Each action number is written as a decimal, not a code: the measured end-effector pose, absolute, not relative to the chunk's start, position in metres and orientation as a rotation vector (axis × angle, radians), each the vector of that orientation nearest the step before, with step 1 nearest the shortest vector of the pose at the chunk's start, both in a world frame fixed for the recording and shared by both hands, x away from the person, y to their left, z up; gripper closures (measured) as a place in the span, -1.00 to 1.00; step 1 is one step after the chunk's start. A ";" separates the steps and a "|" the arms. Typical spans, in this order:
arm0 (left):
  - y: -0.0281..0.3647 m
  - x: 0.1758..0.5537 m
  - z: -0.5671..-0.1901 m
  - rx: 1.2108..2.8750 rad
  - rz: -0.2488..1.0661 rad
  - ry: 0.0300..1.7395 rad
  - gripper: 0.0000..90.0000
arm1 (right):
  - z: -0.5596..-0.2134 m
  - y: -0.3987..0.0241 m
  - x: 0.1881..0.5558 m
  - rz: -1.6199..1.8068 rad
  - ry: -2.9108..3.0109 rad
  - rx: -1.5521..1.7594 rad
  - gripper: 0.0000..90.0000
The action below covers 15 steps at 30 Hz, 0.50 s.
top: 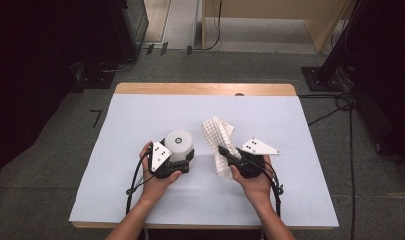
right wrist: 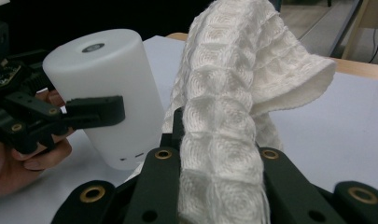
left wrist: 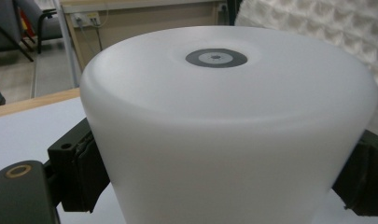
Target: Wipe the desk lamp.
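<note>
The left gripper [top: 176, 161] has its fingers [left wrist: 79, 172] spread around the lower part of a white cylinder [top: 179, 144], one pad pressed against each side of it, so the cylinder is clamped between them. The cylinder stands upright near the middle of the table [top: 140, 115], just beside the left hand [top: 157, 182].

The right gripper [top: 229, 155] has its fingers [right wrist: 161, 182] drawn close together on a white waffle-weave cloth [top: 218, 140], pinching it at a bunched part. The cloth rises from the grip and folds over, its free end hanging beyond the fingers. It is just right of the cylinder, with a narrow gap between them in the high view.

The left gripper view brings the cylinder [left wrist: 224, 130] up close: a smooth, matte wall and a small dark ring [left wrist: 216, 58] at the centre of its flat top, with the cloth [left wrist: 317, 28] at the upper right behind it. The right gripper view shows the cloth's [right wrist: 233, 121] raised square texture and, to its left, the cylinder [right wrist: 112, 98] held tilted a little in that picture, with the left gripper's finger [right wrist: 95, 112] flat against its side and small marks near its base. The high view alone gives the layout across the table and both hands.
</note>
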<state>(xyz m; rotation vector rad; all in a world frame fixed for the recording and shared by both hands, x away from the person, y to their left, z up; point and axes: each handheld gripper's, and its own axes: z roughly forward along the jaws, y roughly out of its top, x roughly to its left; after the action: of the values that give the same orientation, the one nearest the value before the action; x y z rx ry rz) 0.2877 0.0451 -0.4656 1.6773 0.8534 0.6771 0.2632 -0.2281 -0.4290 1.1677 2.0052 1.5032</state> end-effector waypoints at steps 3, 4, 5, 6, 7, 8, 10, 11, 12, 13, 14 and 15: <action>0.043 0.290 -0.471 1.707 0.689 0.869 -0.81 | -0.432 -0.229 0.265 1.484 2.002 1.173 0.74; 0.042 0.291 -0.473 1.720 0.685 0.875 -0.81 | -0.434 -0.230 0.265 1.477 2.001 1.177 0.74; 0.041 0.291 -0.474 1.732 0.681 0.883 -0.81 | -0.435 -0.230 0.265 1.470 2.002 1.177 0.74; 0.040 0.291 -0.476 1.745 0.679 0.888 -0.81 | -0.436 -0.230 0.265 1.465 2.004 1.177 0.74; 0.039 0.291 -0.477 1.751 0.677 0.885 -0.81 | -0.437 -0.231 0.266 1.466 2.002 1.182 0.74; 0.039 0.290 -0.477 1.755 0.685 0.878 -0.81 | -0.438 -0.231 0.266 1.461 2.003 1.185 0.74; 0.038 0.289 -0.478 1.754 0.684 0.876 -0.81 | -0.439 -0.231 0.266 1.456 2.003 1.183 0.74; 0.039 0.290 -0.478 1.756 0.683 0.875 -0.81 | -0.439 -0.231 0.266 1.458 2.001 1.181 0.74; 0.040 0.290 -0.478 1.751 0.673 0.884 -0.81 | -0.439 -0.231 0.266 1.455 2.003 1.177 0.74; 0.041 0.291 -0.477 1.748 0.660 0.892 -0.82 | -0.439 -0.230 0.266 1.454 2.004 1.177 0.74; 0.042 0.291 -0.476 1.751 0.637 0.885 -0.82 | -0.440 -0.230 0.266 1.448 2.005 1.181 0.74; 0.043 0.290 -0.476 1.746 0.623 0.882 -0.85 | -0.440 -0.230 0.266 1.434 2.002 1.173 0.73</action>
<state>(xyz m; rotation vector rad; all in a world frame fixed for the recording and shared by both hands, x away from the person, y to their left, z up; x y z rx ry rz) 0.2905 0.0434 -0.4756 1.7462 0.8824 0.6230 0.2658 -0.2297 -0.4402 1.1732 2.0023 1.4336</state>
